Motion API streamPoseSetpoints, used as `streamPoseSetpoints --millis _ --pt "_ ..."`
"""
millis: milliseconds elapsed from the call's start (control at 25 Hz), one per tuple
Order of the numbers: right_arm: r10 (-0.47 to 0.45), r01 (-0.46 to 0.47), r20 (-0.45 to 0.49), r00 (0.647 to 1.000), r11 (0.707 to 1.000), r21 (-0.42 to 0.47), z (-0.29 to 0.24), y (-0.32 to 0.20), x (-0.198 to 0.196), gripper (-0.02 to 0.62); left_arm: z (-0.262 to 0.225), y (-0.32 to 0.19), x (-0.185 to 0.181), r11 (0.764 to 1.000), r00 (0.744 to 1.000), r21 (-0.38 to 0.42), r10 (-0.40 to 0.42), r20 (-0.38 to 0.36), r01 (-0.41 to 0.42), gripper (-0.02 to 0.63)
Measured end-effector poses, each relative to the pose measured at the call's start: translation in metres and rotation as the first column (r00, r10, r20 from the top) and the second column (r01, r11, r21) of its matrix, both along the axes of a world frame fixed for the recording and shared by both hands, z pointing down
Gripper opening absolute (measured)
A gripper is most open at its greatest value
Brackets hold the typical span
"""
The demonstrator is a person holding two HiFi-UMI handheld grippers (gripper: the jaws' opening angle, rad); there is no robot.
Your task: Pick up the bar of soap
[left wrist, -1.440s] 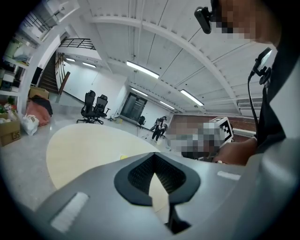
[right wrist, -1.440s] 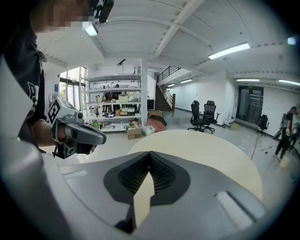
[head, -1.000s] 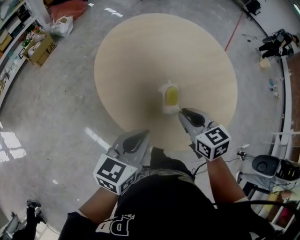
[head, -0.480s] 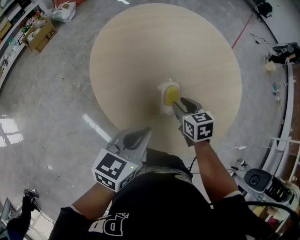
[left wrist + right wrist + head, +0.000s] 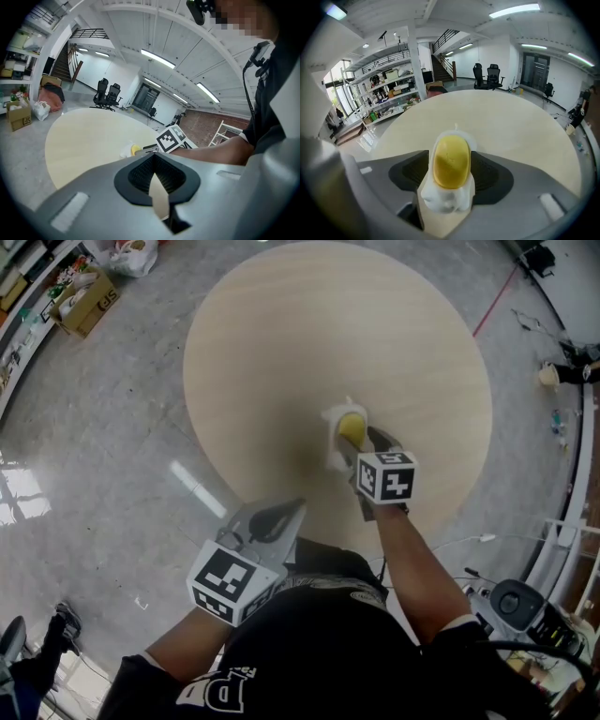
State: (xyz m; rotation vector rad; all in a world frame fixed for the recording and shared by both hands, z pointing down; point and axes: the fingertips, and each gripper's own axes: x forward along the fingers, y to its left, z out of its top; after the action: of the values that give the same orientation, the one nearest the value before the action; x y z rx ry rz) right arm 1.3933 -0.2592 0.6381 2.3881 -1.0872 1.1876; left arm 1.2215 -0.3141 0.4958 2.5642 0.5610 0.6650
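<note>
A yellow oval bar of soap [image 5: 351,428] lies on a white soap dish [image 5: 333,440] near the middle of the round beige table [image 5: 281,343]. My right gripper [image 5: 362,443] has reached the dish from the near side. In the right gripper view the bar of soap [image 5: 451,161] and its white dish [image 5: 444,199] lie between the two dark jaws, which are opening and stand wide on either side of the bar without pressing it. My left gripper [image 5: 274,515] hangs off the table's near edge, shut and holding nothing.
A grey polished floor surrounds the table. A cardboard box [image 5: 86,304] and a bag [image 5: 136,251] lie at the far left by shelves. Equipment stands at the lower right [image 5: 525,601]. In the left gripper view the right gripper's marker cube [image 5: 171,139] shows beside the soap [image 5: 135,150].
My right gripper has moved forward from the table's near edge up to the soap dish, and its jaws have opened around the bar. The left gripper has barely moved.
</note>
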Motion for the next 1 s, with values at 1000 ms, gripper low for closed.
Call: streamPoseSetpoints --millis 1000 --pt "0.1 -0.103 -0.039 0.994 0.991 -0.083 0.027 -0.003 0.003 0.261 0.003 -0.027 -0.029 0.998 0.999 0.02 -0.051 0.0 0.051 0.008"
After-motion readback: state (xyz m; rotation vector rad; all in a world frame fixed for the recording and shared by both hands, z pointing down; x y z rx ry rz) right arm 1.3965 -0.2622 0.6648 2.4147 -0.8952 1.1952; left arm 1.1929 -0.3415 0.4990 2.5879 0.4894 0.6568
